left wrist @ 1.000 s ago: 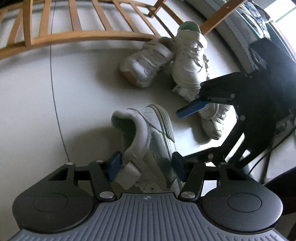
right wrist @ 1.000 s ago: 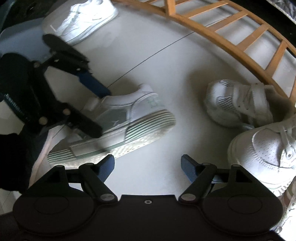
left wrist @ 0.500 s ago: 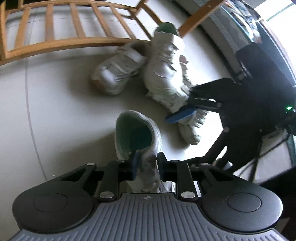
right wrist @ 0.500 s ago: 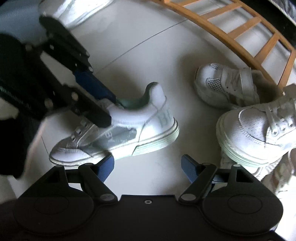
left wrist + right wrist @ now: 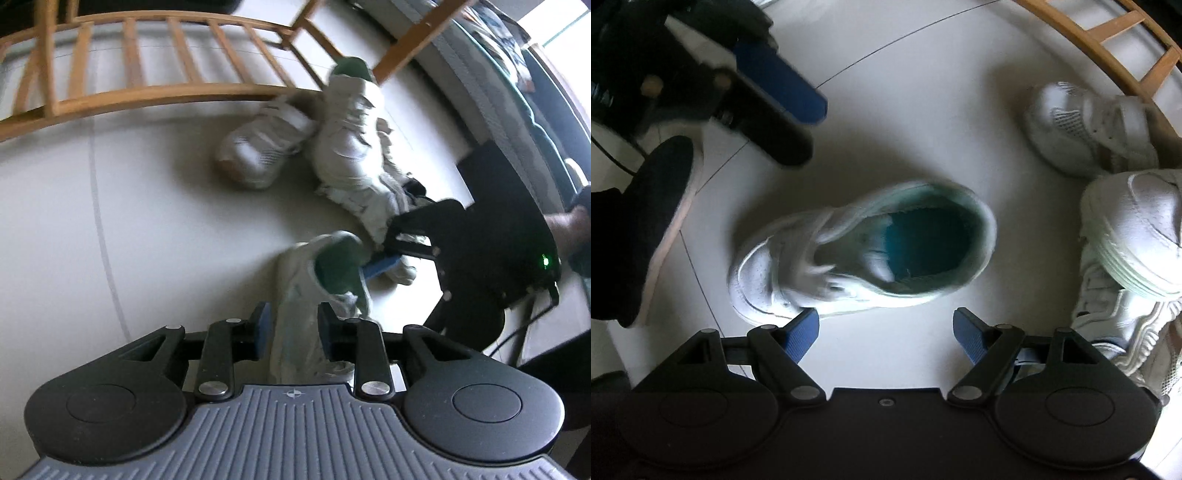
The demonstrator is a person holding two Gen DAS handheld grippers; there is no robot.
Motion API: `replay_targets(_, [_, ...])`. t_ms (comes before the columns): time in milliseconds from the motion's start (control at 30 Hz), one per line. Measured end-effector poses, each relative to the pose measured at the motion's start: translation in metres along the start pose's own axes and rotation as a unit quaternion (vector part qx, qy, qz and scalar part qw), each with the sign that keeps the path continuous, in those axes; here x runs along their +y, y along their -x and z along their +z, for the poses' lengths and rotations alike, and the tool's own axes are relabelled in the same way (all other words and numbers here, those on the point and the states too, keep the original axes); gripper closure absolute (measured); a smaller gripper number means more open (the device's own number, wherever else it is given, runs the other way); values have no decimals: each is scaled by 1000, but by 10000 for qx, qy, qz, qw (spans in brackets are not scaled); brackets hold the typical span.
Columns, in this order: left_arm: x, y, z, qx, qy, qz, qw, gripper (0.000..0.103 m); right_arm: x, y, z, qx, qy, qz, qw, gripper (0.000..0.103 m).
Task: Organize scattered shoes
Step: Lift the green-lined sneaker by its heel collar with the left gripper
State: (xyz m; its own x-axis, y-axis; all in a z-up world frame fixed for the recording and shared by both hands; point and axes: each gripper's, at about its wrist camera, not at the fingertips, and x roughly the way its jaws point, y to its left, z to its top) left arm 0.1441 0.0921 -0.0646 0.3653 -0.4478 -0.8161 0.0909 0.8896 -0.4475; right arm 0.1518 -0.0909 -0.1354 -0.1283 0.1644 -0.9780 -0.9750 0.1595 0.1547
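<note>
A white sneaker with a green lining (image 5: 864,251) stands upright on the pale floor, its opening facing up. In the left wrist view its toe end (image 5: 295,295) shows between the blue pads of my left gripper (image 5: 294,321), whose jaws are opening. The right wrist view shows the left gripper's fingers (image 5: 779,85) above and clear of the sneaker. My right gripper (image 5: 886,332) hangs open just short of the sneaker's side, with nothing between its pads. One of its blue fingers (image 5: 382,266) shows beside the heel.
A strap sneaker (image 5: 1082,129), a white laced sneaker (image 5: 1137,221) and a mesh shoe (image 5: 1119,325) under it lie heaped by the wooden railing (image 5: 147,92). A person's dark shoe (image 5: 657,221) stands at the left. A mattress edge (image 5: 517,92) runs along the right.
The sneaker lay on its side; my left gripper shut on it, stood it upright, then spread its jaws and lifted off. My right gripper swung over the sneaker.
</note>
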Motion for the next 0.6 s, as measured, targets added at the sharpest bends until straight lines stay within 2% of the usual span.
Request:
replay_targets(167, [20, 22, -5, -228, 200, 310, 9991, 64, 6, -5, 15, -197, -269, 177, 9993, 21])
replay_targets(367, [43, 53, -9, -731, 600, 524, 9941, 51, 11, -14, 46, -460, -518, 255, 9973, 21])
replay_targets(467, [51, 62, -12, -924, 774, 414, 9919, 45, 13, -19, 69, -681, -654, 260, 9952, 21])
replay_targets(600, [61, 64, -21, -832, 946, 383, 9913, 44, 15, -24, 89, -928, -669, 237, 9932, 21])
